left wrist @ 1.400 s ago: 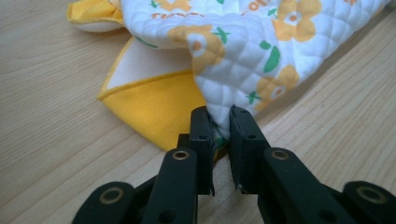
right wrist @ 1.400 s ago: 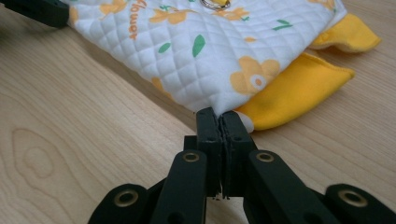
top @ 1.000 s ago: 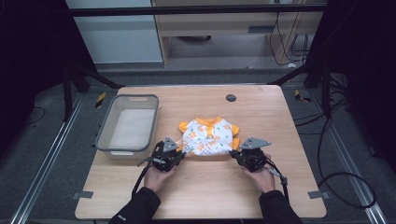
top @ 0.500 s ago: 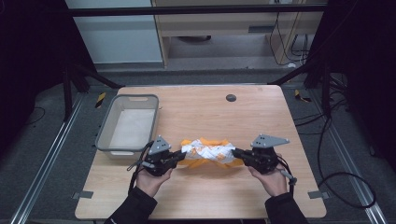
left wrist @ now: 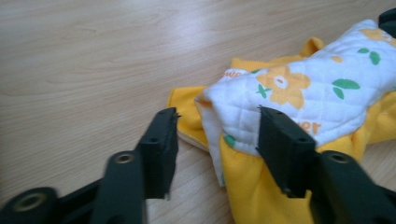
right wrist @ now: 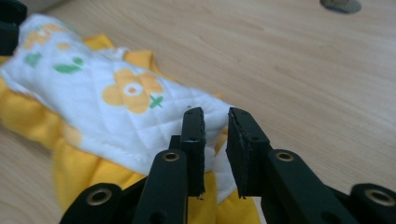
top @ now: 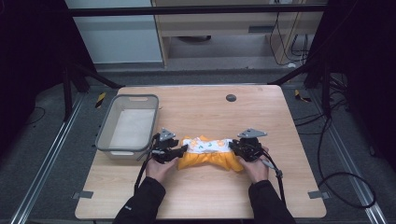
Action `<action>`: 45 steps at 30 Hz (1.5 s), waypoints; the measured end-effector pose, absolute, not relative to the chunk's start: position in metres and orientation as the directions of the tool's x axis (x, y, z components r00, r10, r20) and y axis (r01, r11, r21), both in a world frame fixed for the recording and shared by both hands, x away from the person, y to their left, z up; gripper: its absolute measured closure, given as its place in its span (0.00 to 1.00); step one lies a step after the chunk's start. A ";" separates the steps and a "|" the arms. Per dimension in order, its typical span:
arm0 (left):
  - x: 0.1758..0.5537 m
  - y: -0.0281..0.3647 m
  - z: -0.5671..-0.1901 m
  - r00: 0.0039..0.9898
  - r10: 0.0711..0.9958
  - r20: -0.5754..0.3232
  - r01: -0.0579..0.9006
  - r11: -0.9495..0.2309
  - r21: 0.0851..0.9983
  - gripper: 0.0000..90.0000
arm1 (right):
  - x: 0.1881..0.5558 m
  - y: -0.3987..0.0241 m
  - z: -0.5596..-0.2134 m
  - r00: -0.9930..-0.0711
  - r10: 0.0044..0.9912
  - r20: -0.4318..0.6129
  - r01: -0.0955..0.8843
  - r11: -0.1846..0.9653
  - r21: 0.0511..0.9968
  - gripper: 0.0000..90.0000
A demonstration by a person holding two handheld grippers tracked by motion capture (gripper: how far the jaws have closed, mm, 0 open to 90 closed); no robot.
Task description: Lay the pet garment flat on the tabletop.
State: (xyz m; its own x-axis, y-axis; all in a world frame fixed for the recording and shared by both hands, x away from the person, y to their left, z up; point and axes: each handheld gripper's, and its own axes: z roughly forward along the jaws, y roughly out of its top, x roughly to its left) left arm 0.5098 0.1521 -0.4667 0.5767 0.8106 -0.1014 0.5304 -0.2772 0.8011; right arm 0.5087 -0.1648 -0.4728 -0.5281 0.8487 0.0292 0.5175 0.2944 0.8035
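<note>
A quilted cloth (top: 210,151), white with orange flowers and green leaves on one side and yellow on the other, lies folded into a long band near the table's front edge. My left gripper (top: 183,150) is open at the cloth's left end. In the left gripper view the jaws of the left gripper (left wrist: 217,112) stand wide apart either side of the cloth's (left wrist: 303,93) corner. My right gripper (top: 235,148) is at the cloth's right end. In the right gripper view the right gripper (right wrist: 216,112) is narrowly open over the cloth's (right wrist: 116,102) edge.
A grey plastic basket (top: 105,128) stands on the wooden table (top: 210,112) at the left, just beyond the left hand. A round dark cable grommet (top: 230,98) sits at the table's far middle. Bare wood lies between the cloth and the far edge.
The cloth, spread out farther back a second ago, has been drawn toward the front edge and folded into a narrow band. The left gripper has let go of its end.
</note>
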 end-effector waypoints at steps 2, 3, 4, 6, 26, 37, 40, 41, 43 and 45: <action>0.504 0.159 -0.458 0.581 0.807 -0.107 0.510 -0.258 0.821 0.46 | 0.503 -0.171 -0.461 -0.547 0.836 0.048 0.494 0.277 0.824 0.78; 0.501 0.161 -0.454 0.588 0.802 -0.103 0.498 -0.258 0.828 0.41 | 0.498 -0.174 -0.455 -0.561 0.827 0.048 0.478 0.275 0.834 0.76; 0.497 0.163 -0.451 0.598 0.796 -0.091 0.484 -0.269 0.833 0.38 | 0.494 -0.176 -0.451 -0.569 0.821 0.048 0.469 0.276 0.839 0.75; 0.486 0.170 -0.449 0.607 0.792 -0.068 0.479 -0.296 0.826 0.35 | 0.483 -0.185 -0.443 -0.585 0.810 0.037 0.446 0.283 0.849 0.71; 0.457 0.167 -0.489 0.659 0.752 0.015 0.497 -0.451 0.741 0.52 | 0.446 -0.197 -0.485 -0.632 0.771 0.074 0.514 0.346 0.785 0.62; 0.459 0.166 -0.485 0.661 0.747 -0.070 0.544 -0.413 0.730 0.99 | 0.453 -0.194 -0.491 -0.635 0.769 0.080 0.554 0.380 0.740 0.93; 0.459 0.168 -0.482 0.663 0.744 -0.081 0.548 -0.408 0.730 1.00 | 0.452 -0.194 -0.489 -0.641 0.764 0.074 0.550 0.391 0.738 0.96; 0.459 0.168 -0.482 0.663 0.744 -0.081 0.548 -0.408 0.730 1.00 | 0.452 -0.194 -0.489 -0.641 0.764 0.074 0.550 0.391 0.738 0.96; 0.459 0.168 -0.481 0.665 0.741 -0.090 0.549 -0.404 0.732 1.00 | 0.451 -0.193 -0.487 -0.650 0.756 0.079 0.545 0.391 0.741 0.96; 0.459 0.167 -0.481 0.667 0.741 -0.086 0.546 -0.407 0.733 1.00 | 0.451 -0.193 -0.487 -0.648 0.758 0.073 0.547 0.396 0.737 0.96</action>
